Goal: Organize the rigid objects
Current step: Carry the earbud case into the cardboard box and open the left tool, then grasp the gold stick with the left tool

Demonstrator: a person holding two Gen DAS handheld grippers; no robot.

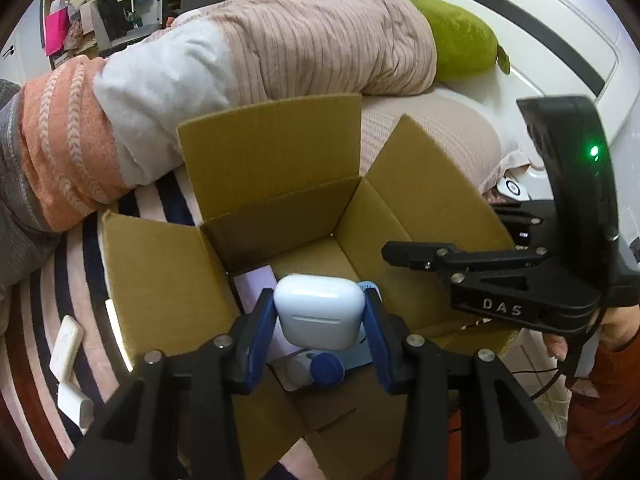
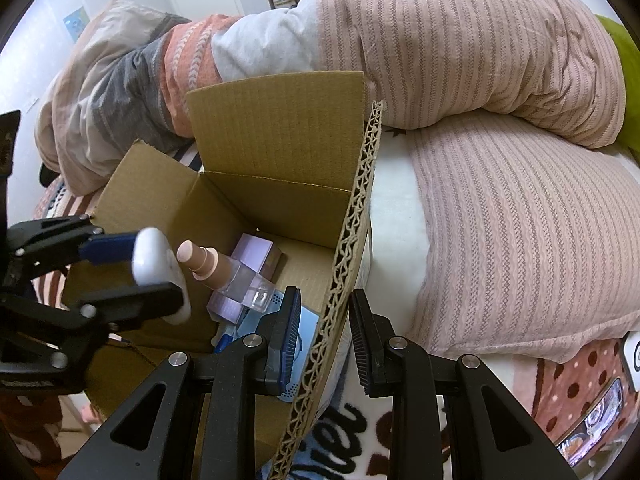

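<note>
On the bed (image 1: 80,272), two white bars (image 1: 66,346) lie just left of the open cardboard box (image 1: 160,280). The left tool (image 1: 320,316) grips a white case (image 1: 319,311), smooth, rounded, glossy, with a lid seam, above the box's middle. Inside lie a lilac carton (image 2: 256,250), a pink-capped clear bottle (image 2: 224,272) and a blue pack (image 2: 304,320). The right tool (image 2: 325,328) straddles the box's right flap (image 2: 352,248), its jaws apart on either side of it.

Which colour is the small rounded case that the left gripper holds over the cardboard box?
White; the small rounded plastic case shows best in the left wrist view.
</note>
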